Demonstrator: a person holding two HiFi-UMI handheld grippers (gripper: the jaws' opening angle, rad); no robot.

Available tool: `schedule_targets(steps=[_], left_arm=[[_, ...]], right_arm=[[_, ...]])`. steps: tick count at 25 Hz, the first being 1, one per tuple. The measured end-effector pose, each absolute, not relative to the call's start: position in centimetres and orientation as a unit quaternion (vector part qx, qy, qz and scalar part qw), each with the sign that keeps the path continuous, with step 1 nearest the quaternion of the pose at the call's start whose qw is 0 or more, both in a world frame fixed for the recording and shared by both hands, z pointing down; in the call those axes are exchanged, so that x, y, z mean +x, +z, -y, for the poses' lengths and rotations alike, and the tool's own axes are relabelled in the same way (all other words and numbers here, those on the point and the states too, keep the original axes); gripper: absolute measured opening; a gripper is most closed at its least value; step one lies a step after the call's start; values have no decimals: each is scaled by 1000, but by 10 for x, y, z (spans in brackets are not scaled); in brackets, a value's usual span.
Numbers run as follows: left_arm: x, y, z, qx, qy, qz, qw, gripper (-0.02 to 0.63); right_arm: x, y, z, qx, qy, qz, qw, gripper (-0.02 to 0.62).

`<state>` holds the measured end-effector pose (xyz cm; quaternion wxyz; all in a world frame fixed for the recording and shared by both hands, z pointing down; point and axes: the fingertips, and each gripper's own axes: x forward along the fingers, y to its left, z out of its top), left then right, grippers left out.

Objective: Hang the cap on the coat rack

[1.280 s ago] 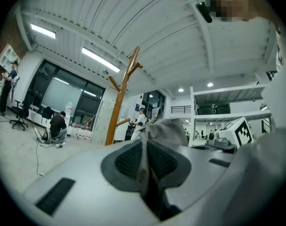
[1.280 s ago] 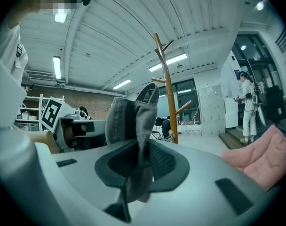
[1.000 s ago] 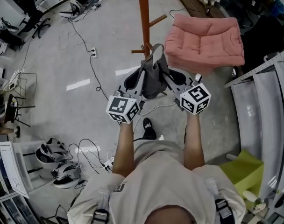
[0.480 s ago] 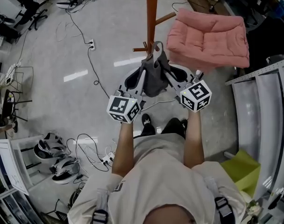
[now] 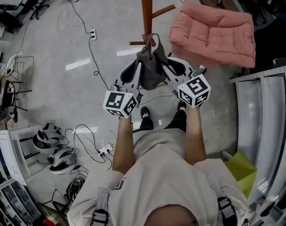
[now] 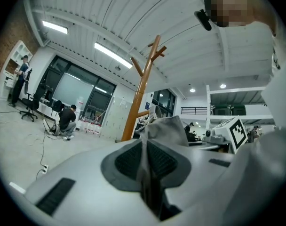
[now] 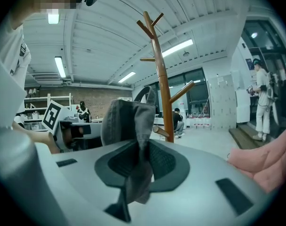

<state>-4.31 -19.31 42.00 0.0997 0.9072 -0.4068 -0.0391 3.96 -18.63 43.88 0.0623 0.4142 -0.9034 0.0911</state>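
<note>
Jaws of the left gripper (image 5: pixel 137 74) are nearly together, pinching the left edge of the grey cap (image 5: pixel 150 68). Jaws of the right gripper (image 5: pixel 167 68) pinch its right edge the same way, so the cap hangs spread between them. To the left, cables (image 5: pixel 89 41) trail over the floor (image 5: pixel 110 22) and headsets (image 5: pixel 51 147) lie nearer the person. Straight ahead stands the wooden coat rack (image 5: pixel 146 6), its low peg (image 5: pixel 136 43) just behind the cap's top. A pink cushion (image 5: pixel 213 32) lies to the right. Compared with a second ago, the cap sits closer to the rack's post.
</note>
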Motion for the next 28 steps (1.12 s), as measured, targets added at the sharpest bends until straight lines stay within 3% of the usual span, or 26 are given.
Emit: schedule_targets(steps=[28], left_arm=[[-48,439,197,865,-18,497,67,40]], right_arm=[[40,456,207,356,45,930,83,61]])
